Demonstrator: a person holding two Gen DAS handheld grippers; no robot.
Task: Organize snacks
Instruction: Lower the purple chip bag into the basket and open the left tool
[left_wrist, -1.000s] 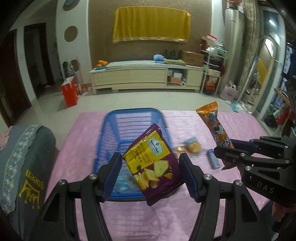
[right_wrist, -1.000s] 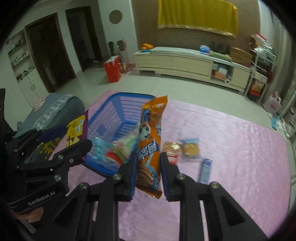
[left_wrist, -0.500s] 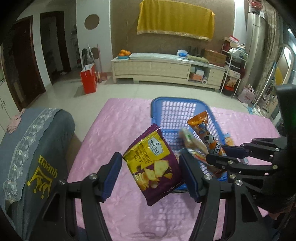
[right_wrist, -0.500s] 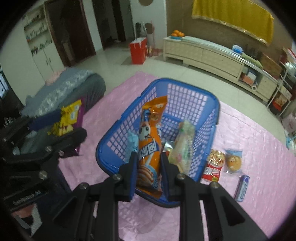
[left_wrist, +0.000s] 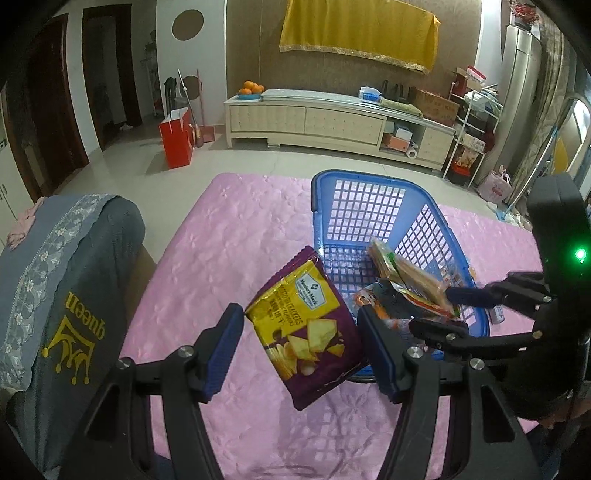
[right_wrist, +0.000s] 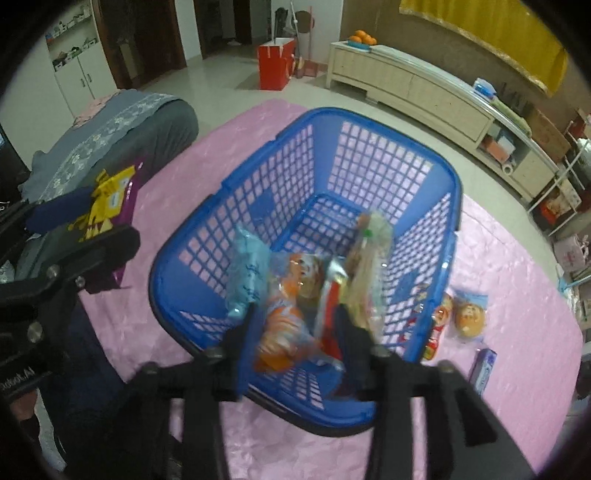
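My left gripper (left_wrist: 301, 347) is shut on a purple and yellow cracker bag (left_wrist: 306, 328), held above the pink cloth just left of the blue basket (left_wrist: 369, 184). In the right wrist view this left gripper (right_wrist: 85, 221) and the cracker bag (right_wrist: 110, 199) show at the left. Over the basket's (right_wrist: 369, 122) near end, my right gripper (right_wrist: 299, 332) has its jaws opening. The orange snack packet (right_wrist: 284, 321) is blurred and loose between them, dropping inside. A light blue packet (right_wrist: 247, 273) and a clear-wrapped snack (right_wrist: 369, 254) also lie in the basket.
A red packet (right_wrist: 437, 325), a wrapped round bun (right_wrist: 469, 314) and a small blue box (right_wrist: 484, 365) lie on the pink tablecloth (right_wrist: 517, 295) right of the basket. A grey covered chair (left_wrist: 55, 288) stands at the table's left edge.
The right gripper has come down over the basket, its jaws have spread and the orange packet has slipped from them. The left gripper has shifted left of the basket, still holding the cracker bag.
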